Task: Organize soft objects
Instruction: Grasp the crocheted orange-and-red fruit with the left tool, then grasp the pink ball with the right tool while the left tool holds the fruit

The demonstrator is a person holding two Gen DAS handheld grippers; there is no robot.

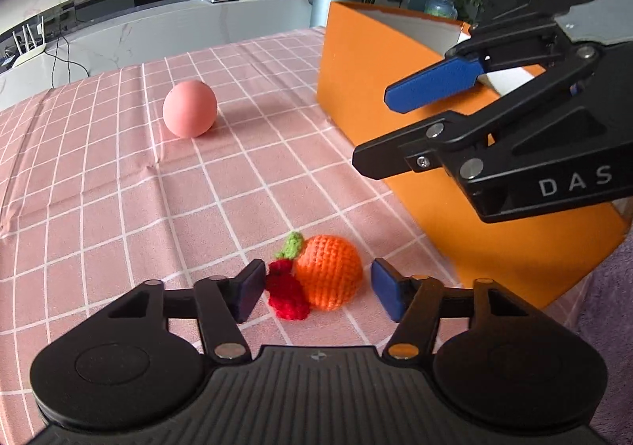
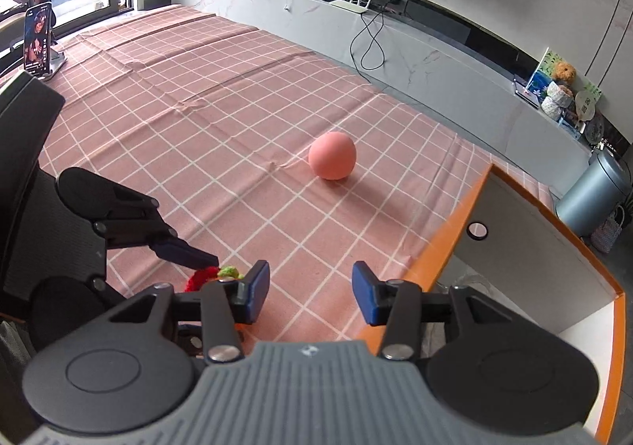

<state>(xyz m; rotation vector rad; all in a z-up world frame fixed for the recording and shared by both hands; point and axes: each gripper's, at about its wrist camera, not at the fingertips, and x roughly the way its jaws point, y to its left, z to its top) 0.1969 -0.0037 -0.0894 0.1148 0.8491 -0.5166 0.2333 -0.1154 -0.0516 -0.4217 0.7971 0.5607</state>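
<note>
In the left wrist view, the left gripper (image 1: 316,292) stands open low in the frame, its blue pads either side of a crocheted orange (image 1: 329,271) and a red crocheted piece (image 1: 287,292) without pressing them. A pink ball (image 1: 190,108) sits upper left on the pink checked cloth (image 1: 118,187). An orange box (image 1: 395,96) fills the right, with the right gripper (image 1: 376,128) before it, fingers apart.

In the right wrist view, the right gripper (image 2: 310,292) is open and empty above the cloth (image 2: 198,108). The ball (image 2: 332,155) lies mid-frame, the box (image 2: 455,231) at right, and the left gripper (image 2: 205,261) at lower left over the red piece (image 2: 199,278).
</note>
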